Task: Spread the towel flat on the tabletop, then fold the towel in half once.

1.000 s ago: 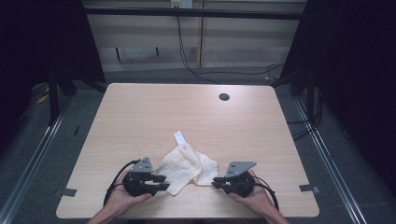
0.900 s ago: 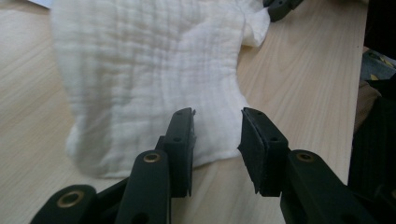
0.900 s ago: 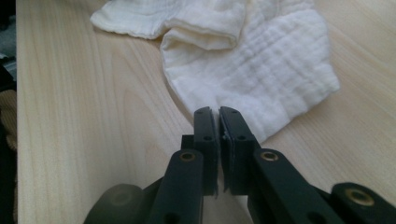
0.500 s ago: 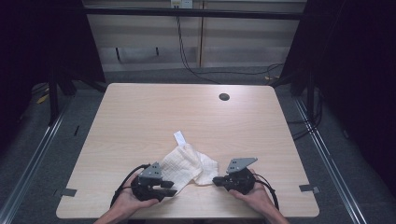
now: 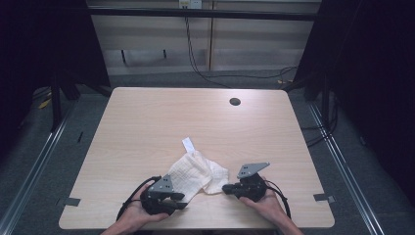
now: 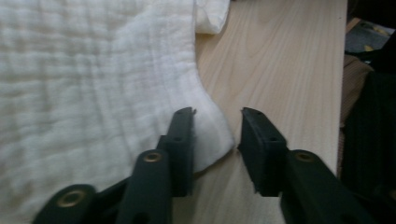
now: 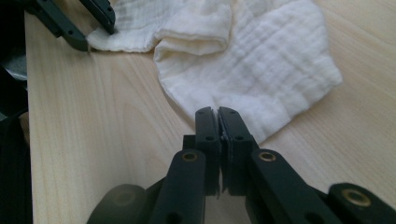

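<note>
We are holding the left gripper spread around a corner of the white cloth; the right gripper is pinching its edge, the pinched fabric hidden. Farther off, a table is bearing the cloth.

Both hands enter at the bottom of the high view. The left gripper, lower left of centre, has its jaws parted. The right gripper, lower right, has its jaws pressed together.
</note>
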Available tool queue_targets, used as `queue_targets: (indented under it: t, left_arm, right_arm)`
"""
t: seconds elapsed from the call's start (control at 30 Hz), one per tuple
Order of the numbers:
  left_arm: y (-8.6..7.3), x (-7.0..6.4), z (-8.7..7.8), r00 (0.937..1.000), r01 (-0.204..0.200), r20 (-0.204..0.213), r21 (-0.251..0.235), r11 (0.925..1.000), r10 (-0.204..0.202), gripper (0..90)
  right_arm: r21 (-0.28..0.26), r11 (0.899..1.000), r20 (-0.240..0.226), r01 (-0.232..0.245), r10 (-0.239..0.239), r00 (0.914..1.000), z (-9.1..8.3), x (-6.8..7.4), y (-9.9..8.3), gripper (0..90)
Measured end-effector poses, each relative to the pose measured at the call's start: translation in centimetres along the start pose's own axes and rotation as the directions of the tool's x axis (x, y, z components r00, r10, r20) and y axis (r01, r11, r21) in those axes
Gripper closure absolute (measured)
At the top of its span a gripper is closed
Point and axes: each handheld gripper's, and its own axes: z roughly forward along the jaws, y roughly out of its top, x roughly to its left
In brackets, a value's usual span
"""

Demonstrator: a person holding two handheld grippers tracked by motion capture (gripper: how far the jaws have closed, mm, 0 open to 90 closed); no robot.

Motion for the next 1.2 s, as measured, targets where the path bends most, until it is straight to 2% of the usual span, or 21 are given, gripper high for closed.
queue_targets:
  t: [0.03,0.13,0.17,0.23,0.3,0.33,0.37,0.4,0.43,0.47,0.5,0.6,0.67,0.73,0.8,0.87,0.9,1.0,1.07,1.13,1.2]
  left_arm:
    - [0.0,-0.2,0.0,0.9995,-0.019,-0.025,0.005,0.9998,0.019,79.1]
    - [0.2,-0.1,-0.1,0.9993,-0.020,-0.030,0.022,0.9996,0.020,84.1]
    - [0.3,0.0,-0.2,0.9991,-0.004,-0.041,0.014,0.9999,0.005,86.0]
    - [0.4,0.5,-0.6,0.9997,0.010,-0.021,-0.007,0.9999,-0.010,86.4]
    - [0.7,1.1,-1.6,0.9983,0.056,-0.016,-0.067,0.9962,-0.057,86.6]
    - [0.7,1.1,-1.6,0.9983,0.056,-0.016,-0.067,0.9962,-0.057,86.6]
    - [0.9,1.8,-2.6,0.9963,0.081,-0.020,-0.114,0.9902,-0.083,86.6]
    - [0.9,1.8,-2.6,0.9963,0.081,-0.020,-0.114,0.9902,-0.083,86.6]
    - [1.0,2.5,-3.5,0.9925,0.119,-0.011,-0.161,0.9798,-0.122,86.6]
    - [1.0,2.5,-3.5,0.9925,0.119,-0.011,-0.161,0.9798,-0.122,86.5]
    - [1.1,3.0,-4.3,0.9911,0.116,-0.042,-0.179,0.9770,-0.126,86.5]
    - [1.3,3.5,-5.1,0.9891,0.128,-0.046,-0.201,0.9713,-0.140,86.5]
    - [1.8,4.4,-6.1,0.9875,0.144,-0.029,-0.229,0.9626,-0.155,86.5]
    - [2.1,4.5,-6.5,0.9875,0.140,-0.037,-0.238,0.9611,-0.153,86.5]
    - [2.4,4.9,-7.2,0.9876,0.137,-0.039,-0.263,0.9551,-0.152,86.6]
    - [2.7,5.9,-8.3,0.9836,0.144,-0.062,-0.298,0.9436,-0.169,86.6]
    - [2.7,5.9,-8.3,0.9836,0.144,-0.062,-0.298,0.9436,-0.169,86.6]
    - [3.0,6.8,-9.1,0.9788,0.165,-0.060,-0.337,0.9269,-0.196,86.6]
    - [3.2,6.9,-9.4,0.9804,0.156,-0.061,-0.337,0.9283,-0.187,86.7]
    - [3.6,7.1,-10.0,0.9810,0.158,-0.052,-0.347,0.9246,-0.187,86.6]
    - [3.8,7.4,-10.3,0.9814,0.155,-0.055,-0.339,0.9278,-0.184,86.6]
  right_arm:
    - [0.001,1.000,0.005,-0.004,0.004,1.0000,0.0,0.1,0.0,87.2]
    - [0.004,1.000,0.006,-0.007,0.007,1.0000,0.0,0.1,0.1,87.9]
    - [0.001,1.000,0.008,-0.018,0.018,0.9998,-0.3,-0.1,0.2,88.1]
    - [-0.012,1.000,0.009,-0.029,0.029,0.9995,-0.7,-0.3,0.3,88.3]
    - [-0.035,0.999,0.005,-0.039,0.040,0.9992,-1.2,-0.4,0.5,88.4]
    - [-0.050,0.998,0.005,-0.045,0.045,0.9990,-1.6,-0.5,0.6,88.4]
    - [-0.064,0.997,0.011,-0.050,0.050,0.9987,-2.0,-0.7,0.8,88.4]
    - [-0.064,0.997,0.011,-0.050,0.050,0.9987,-2.0,-0.7,0.8,88.4]
    - [-0.105,0.992,0.010,-0.068,0.069,0.9976,-2.8,-1.1,1.2,88.4]
    - [-0.105,0.992,0.010,-0.068,0.069,0.9976,-2.8,-1.1,1.2,88.4]
    - [-0.140,0.988,0.023,-0.071,0.075,0.9969,-3.8,-1.4,1.8,88.4]
    - [-0.171,0.983,0.036,-0.071,0.078,0.9963,-4.9,-1.7,2.4,88.5]
    - [-0.215,0.973,0.041,-0.080,0.091,0.9950,-6.1,-2.3,3.3,88.5]
    - [-0.233,0.970,0.049,-0.074,0.087,0.9950,-6.6,-2.7,4.1,88.6]
    - [-0.246,0.966,0.044,-0.077,0.090,0.9950,-6.7,-2.9,4.5,88.6]
    - [-0.256,0.965,0.052,-0.061,0.077,0.9956,-7.0,-3.1,5.7,88.6]
    - [-0.256,0.965,0.052,-0.061,0.077,0.9956,-7.0,-3.1,5.7,88.6]
    - [-0.270,0.961,0.059,-0.064,0.082,0.9948,-7.7,-3.6,6.8,88.6]
    - [-0.265,0.962,0.069,-0.061,0.082,0.9942,-8.1,-3.9,7.4,88.6]
    - [-0.271,0.961,0.066,-0.065,0.086,0.9941,-8.7,-4.2,7.9,88.6]
    - [-0.271,0.960,0.068,-0.065,0.086,0.9940,-9.1,-4.4,8.4,88.6]
